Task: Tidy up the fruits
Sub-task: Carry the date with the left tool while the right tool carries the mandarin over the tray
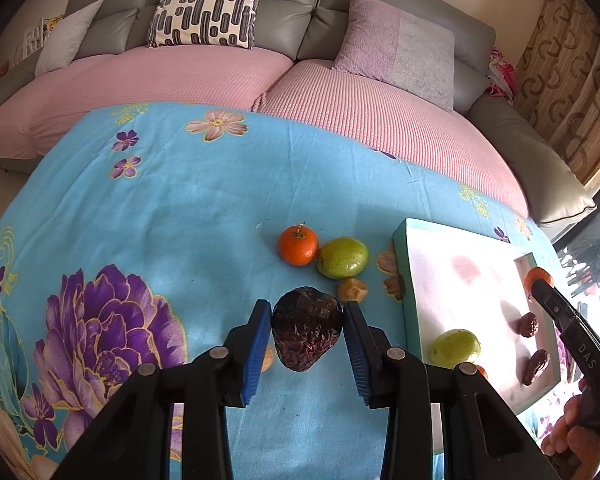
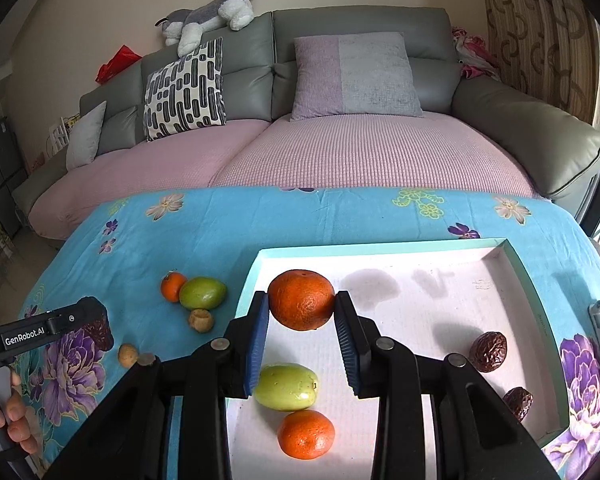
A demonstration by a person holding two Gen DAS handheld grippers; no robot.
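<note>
My left gripper (image 1: 306, 314) is shut on a dark wrinkled fruit (image 1: 306, 332), held just above the blue floral cloth. Beyond it on the cloth lie a small orange (image 1: 298, 247), a green fruit (image 1: 342, 258) and a small tan fruit (image 1: 352, 290). My right gripper (image 2: 301, 306) is shut on an orange (image 2: 301, 299) and holds it over the white tray (image 2: 420, 246). Inside the tray lie a green fruit (image 2: 288, 386), another orange (image 2: 306, 434) and two dark wrinkled fruits (image 2: 488, 351) (image 2: 518, 402).
A second tan fruit (image 2: 127, 355) lies on the cloth near the left gripper. A grey sofa (image 2: 360, 20) with pink seat covers and cushions stands right behind the table. A curtain (image 2: 540, 20) hangs at the right. A person's hand (image 2: 8, 420) holds the left gripper's handle.
</note>
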